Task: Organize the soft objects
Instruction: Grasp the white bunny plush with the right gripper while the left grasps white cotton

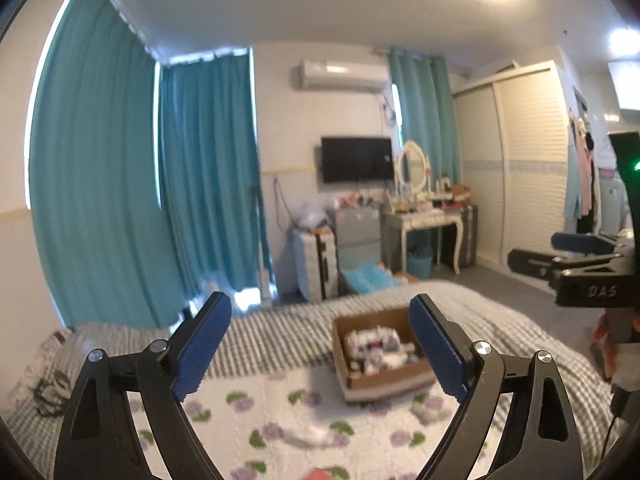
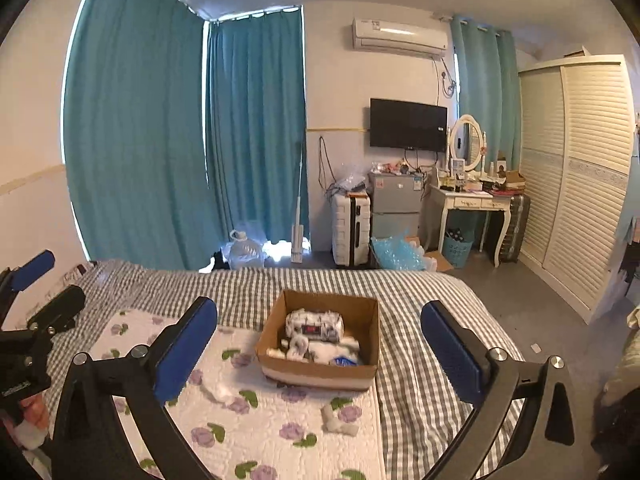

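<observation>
An open cardboard box (image 2: 324, 372) sits on the bed and holds several white soft items, among them a patterned bundle (image 2: 315, 325). It also shows in the left wrist view (image 1: 360, 380). Two small white soft pieces lie loose on the floral quilt: one (image 2: 338, 422) in front of the box, one (image 2: 214, 392) to its left; one blurred piece shows in the left wrist view (image 1: 310, 436). My right gripper (image 2: 320, 352) is open and empty, raised above the bed short of the box. My left gripper (image 1: 320, 346) is open and empty, also raised.
The bed has a grey checked cover (image 2: 420, 292) and a white floral quilt (image 2: 260, 420). Beyond it are teal curtains (image 2: 160, 140), a suitcase (image 2: 352, 228), a small fridge (image 2: 394, 204), a dressing table (image 2: 472, 200) and a louvred wardrobe (image 2: 576, 168). The other gripper appears at each view's edge.
</observation>
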